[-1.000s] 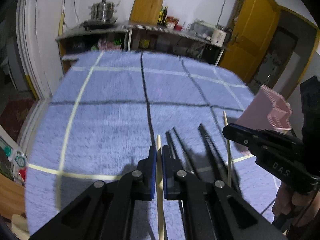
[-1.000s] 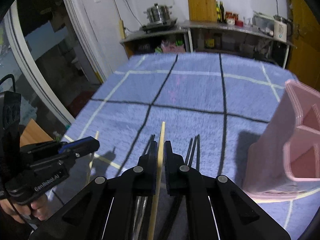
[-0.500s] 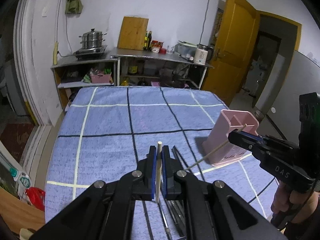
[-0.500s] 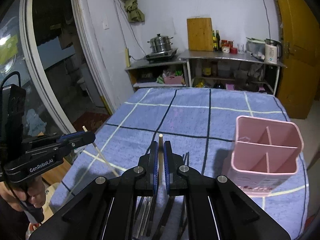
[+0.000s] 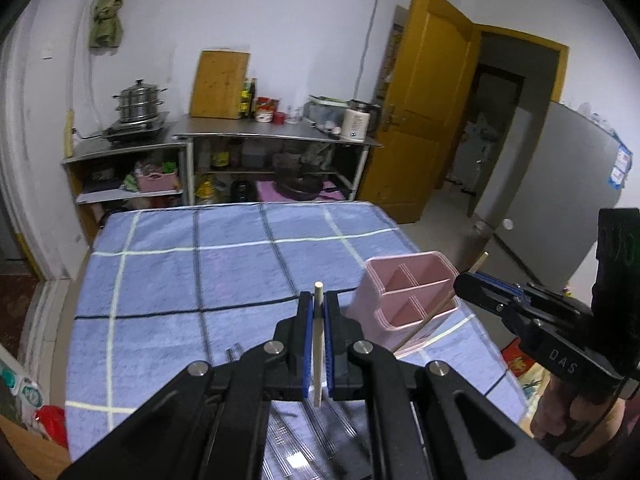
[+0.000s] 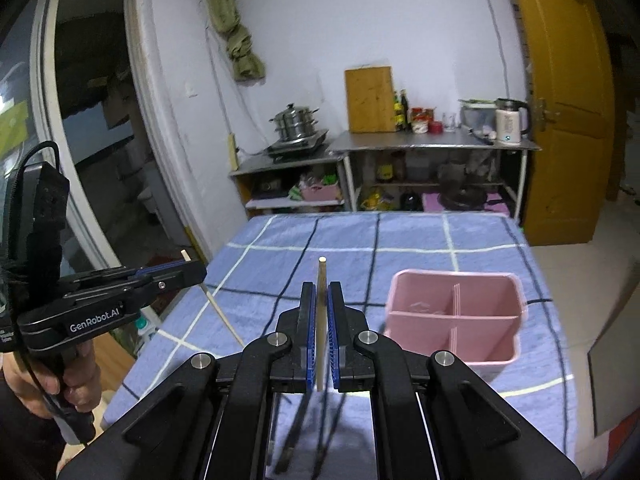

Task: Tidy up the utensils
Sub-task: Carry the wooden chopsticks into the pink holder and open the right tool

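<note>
My left gripper [image 5: 318,300] is shut on a pale wooden chopstick [image 5: 317,344], held in the air above the blue checked table. My right gripper [image 6: 321,290] is shut on a second wooden chopstick [image 6: 321,320], also lifted. A pink holder [image 6: 454,320] with several compartments stands on the table, just right of my right gripper; it also shows in the left wrist view [image 5: 404,300]. The right gripper [image 5: 464,282] shows there beside the holder, its chopstick slanting across the holder's front. Dark chopsticks [image 6: 296,428] lie on the cloth under both grippers.
The table cloth [image 5: 180,280] is blue with black and white lines. Beyond the far edge stand metal shelves [image 5: 272,152] with pots and bottles. A yellow door [image 5: 416,120] is at the right. The left gripper [image 6: 172,274] shows at the table's left edge.
Both grippers have risen from the cloth, each lifting a wooden chopstick off the pile. The pink holder has come into fuller view.
</note>
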A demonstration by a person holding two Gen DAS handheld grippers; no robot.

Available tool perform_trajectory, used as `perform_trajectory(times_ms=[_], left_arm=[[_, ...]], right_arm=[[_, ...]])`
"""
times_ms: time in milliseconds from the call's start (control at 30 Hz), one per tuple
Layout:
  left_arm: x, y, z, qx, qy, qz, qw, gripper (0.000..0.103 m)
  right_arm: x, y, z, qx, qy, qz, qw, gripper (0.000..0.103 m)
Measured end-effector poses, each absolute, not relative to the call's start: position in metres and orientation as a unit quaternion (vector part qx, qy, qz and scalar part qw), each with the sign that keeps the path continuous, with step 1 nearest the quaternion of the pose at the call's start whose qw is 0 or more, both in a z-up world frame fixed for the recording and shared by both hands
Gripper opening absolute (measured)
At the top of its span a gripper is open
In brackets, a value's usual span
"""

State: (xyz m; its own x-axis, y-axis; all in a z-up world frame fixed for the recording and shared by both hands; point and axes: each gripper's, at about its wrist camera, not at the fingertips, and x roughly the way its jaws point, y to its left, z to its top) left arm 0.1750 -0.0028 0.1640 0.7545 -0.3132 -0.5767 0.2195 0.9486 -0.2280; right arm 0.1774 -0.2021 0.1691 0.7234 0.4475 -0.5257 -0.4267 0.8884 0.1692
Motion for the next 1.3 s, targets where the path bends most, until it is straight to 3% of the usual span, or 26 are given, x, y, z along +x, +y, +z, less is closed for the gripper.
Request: perform_trajectory(times_ms=[500, 1133, 1233, 1300], left_arm=[[0.232, -0.070, 0.212, -0.085, 0.282, -0.203, 0.934, 0.006], [0.281, -0.093, 0.118, -0.079, 0.349, -0.201, 0.912, 0.006], [0.279, -0.088, 0.120, -0.079, 0.344, -0.197, 0.915, 0.012], [0.277, -0.085, 0.124, -0.083, 0.337, -0.197, 0.917, 0.015]], right_arm=[[0.208, -0.276, 0.214, 0.057, 0.240, 0.163, 0.955, 0.006], [0.263, -0.284, 0.111, 0.073, 0.330, 0.155, 0.929, 0.006], [0.263, -0.286, 0.113, 0.066, 0.326, 0.146, 0.932, 0.007], [0.261, -0.286, 0.117, 0.062, 0.321, 0.139, 0.935, 0.014]])
